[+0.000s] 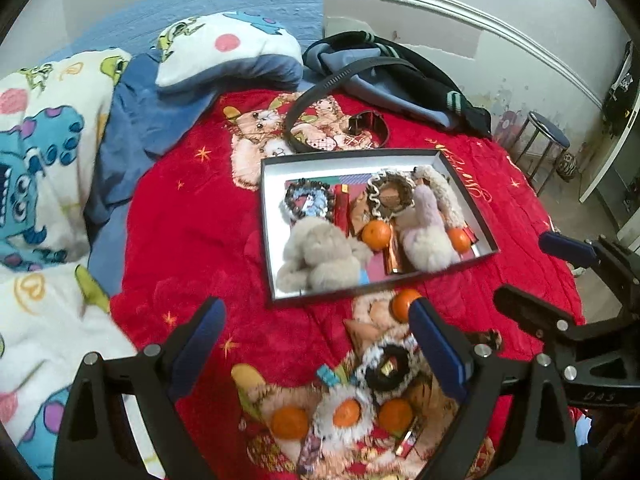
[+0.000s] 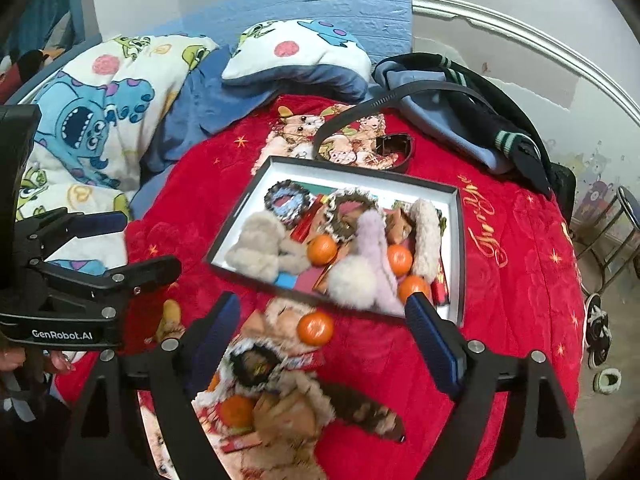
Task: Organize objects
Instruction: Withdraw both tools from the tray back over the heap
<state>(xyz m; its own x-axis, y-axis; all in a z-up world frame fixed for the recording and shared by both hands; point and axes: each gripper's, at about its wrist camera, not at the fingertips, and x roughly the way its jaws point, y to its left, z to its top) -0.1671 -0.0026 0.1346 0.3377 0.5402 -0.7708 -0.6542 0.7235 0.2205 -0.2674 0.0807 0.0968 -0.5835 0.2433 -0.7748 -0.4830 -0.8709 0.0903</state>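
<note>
A shallow grey box (image 1: 344, 160) (image 2: 456, 240) lies on the red blanket and holds furry scrunchies, red packets, plush pieces and tangerines (image 1: 376, 235) (image 2: 322, 249). Loose tangerines (image 1: 289, 422) (image 2: 315, 329), a black scrunchie (image 1: 386, 368) (image 2: 254, 364) and small packets lie on the blanket in front of the box. My left gripper (image 1: 316, 354) is open and empty above these loose items; it also shows in the right wrist view (image 2: 132, 240). My right gripper (image 2: 324, 346) is open and empty over them too, and shows in the left wrist view (image 1: 536, 268).
A black belt (image 1: 320, 120) (image 2: 360, 140) lies behind the box. A dark jacket (image 1: 400, 80) (image 2: 460, 100), a cartoon quilt (image 1: 40, 160) (image 2: 100, 112) and pillow (image 1: 228, 52) surround the red blanket (image 1: 192, 220). A stool (image 1: 548, 136) stands off the bed's right edge.
</note>
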